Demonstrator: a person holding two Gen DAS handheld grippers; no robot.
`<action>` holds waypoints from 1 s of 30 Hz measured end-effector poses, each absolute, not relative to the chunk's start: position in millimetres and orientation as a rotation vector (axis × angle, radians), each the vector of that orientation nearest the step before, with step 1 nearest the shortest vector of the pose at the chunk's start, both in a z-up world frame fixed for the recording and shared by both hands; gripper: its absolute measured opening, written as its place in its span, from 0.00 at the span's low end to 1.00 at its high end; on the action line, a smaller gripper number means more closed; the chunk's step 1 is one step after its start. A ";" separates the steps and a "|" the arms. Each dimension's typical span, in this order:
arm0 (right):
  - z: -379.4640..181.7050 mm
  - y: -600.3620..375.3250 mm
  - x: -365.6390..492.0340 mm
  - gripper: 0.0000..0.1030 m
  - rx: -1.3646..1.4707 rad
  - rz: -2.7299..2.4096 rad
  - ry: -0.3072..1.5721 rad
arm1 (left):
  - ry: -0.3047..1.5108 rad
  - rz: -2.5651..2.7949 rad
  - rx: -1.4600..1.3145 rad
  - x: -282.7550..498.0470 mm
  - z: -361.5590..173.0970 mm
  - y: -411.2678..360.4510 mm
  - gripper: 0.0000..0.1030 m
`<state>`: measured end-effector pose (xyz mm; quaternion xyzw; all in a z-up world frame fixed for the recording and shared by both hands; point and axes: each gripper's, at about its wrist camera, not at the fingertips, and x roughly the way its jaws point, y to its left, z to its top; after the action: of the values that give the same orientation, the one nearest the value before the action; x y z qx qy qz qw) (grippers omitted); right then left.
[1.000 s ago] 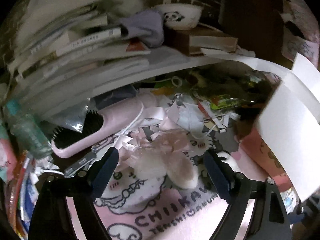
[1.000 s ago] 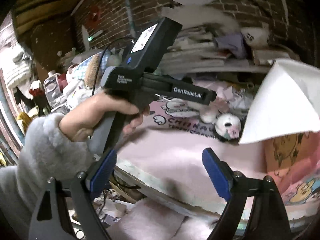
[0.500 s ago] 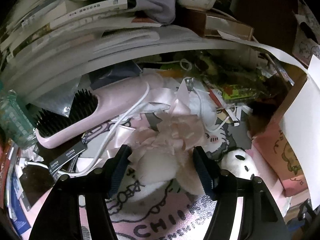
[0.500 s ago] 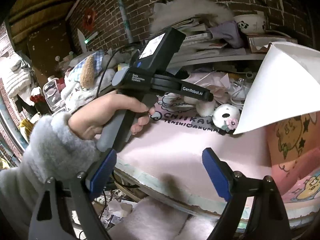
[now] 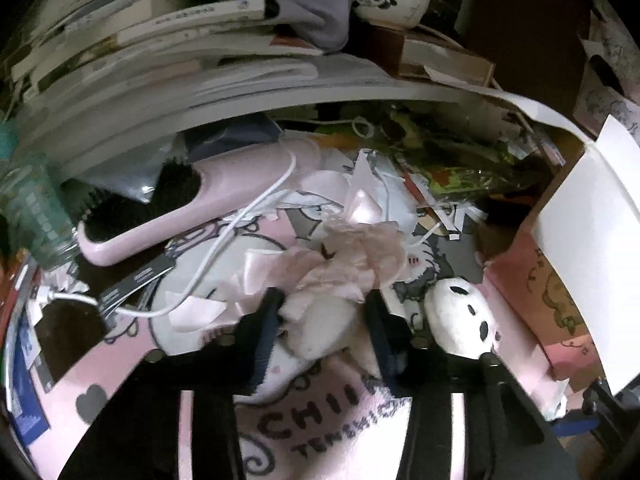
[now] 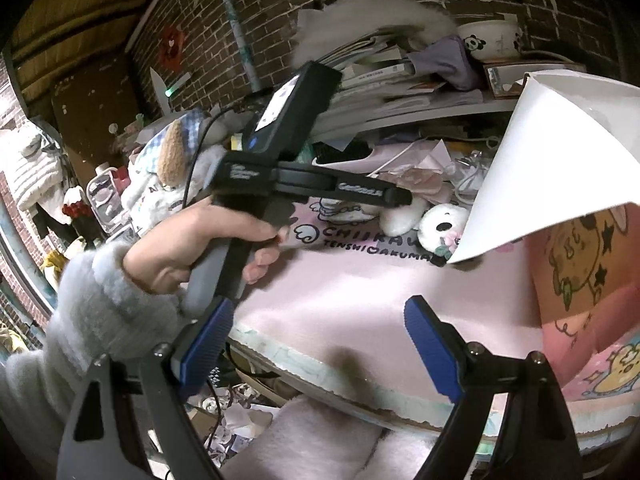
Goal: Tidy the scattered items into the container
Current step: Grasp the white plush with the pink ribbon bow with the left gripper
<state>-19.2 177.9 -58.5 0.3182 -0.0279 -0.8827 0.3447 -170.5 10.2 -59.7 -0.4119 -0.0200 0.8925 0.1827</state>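
A white plush toy with a crumpled pink ribbon bow lies on the pink Chiikawa mat. My left gripper is shut on it, both pads pressing its sides. It also shows in the right wrist view, under the left gripper's nose. A white panda plush lies just right of it, also seen in the right wrist view. My right gripper is open and empty, above the mat's near edge. A pink cartoon-printed bag with a white flap stands at right.
A pink hairbrush and a white cable lie left of the plush. Paper scraps litter the back. A shelf stacked with books and a panda bowl overhangs. A teal bottle stands far left.
My left gripper moved forward and closed its jaws onto the white plush toy. The right gripper stayed open and nearly still.
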 end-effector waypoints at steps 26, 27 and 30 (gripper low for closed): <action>-59.3 177.4 -19.4 0.83 0.829 -2.267 -0.107 | 0.152 2.569 -1.140 -133.1 -68.1 21.3 0.22; -59.7 177.5 -19.4 0.83 0.829 -2.267 -0.110 | 0.133 2.567 -1.139 -133.4 -67.7 20.7 0.22; -59.9 177.8 -19.9 0.83 0.825 -2.272 -0.106 | 0.111 2.573 -1.122 -132.4 -63.2 18.6 0.22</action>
<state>-19.9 177.8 -59.9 0.3191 -0.0410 -0.8785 0.3531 -132.4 18.6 -63.2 -0.3940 0.0390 0.9033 0.1654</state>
